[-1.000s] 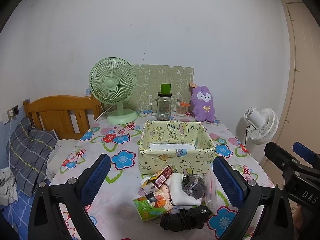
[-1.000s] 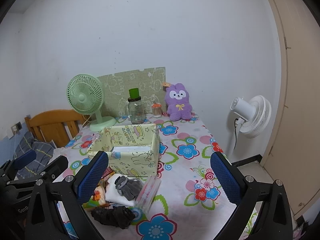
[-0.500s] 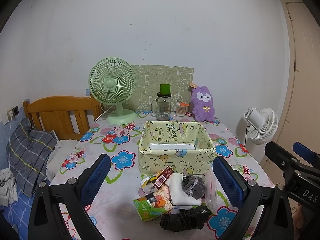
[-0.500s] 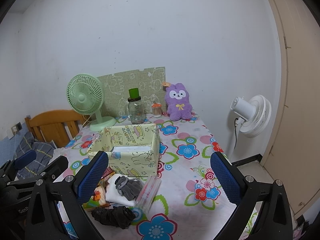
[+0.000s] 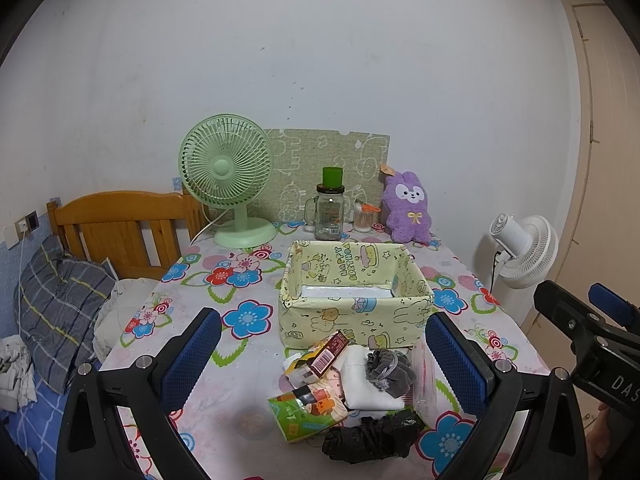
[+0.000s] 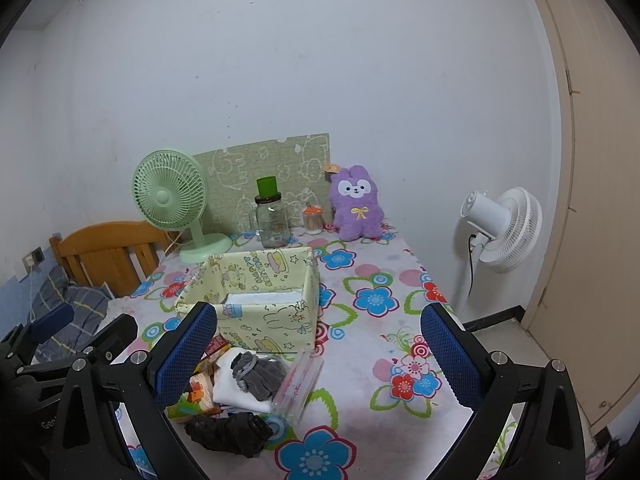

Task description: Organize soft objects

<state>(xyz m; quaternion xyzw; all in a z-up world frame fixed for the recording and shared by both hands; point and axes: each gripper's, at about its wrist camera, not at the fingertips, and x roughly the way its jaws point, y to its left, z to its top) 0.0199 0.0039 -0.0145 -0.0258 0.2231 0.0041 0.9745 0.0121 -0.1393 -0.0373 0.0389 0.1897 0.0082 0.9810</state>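
We note both tongs, left (image 5: pixel 322 354) and right (image 6: pixel 318 354), gaping, empty; crumpled grey fabric glove (image 6: pixel 258 374) at 11 o'clock of right tongs, nearer them.

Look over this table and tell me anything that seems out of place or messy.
A jumbled pile sits loose in front of the yellow fabric box: a grey glove on a folded white cloth, a crumpled black item, and snack packets mixed in among the soft things. The box itself looks nearly empty.

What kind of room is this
Most likely a bedroom at home: a wooden headboard with a plaid pillow sits beside a table in a flowered cloth, and a purple plush bunny leans against the wall.
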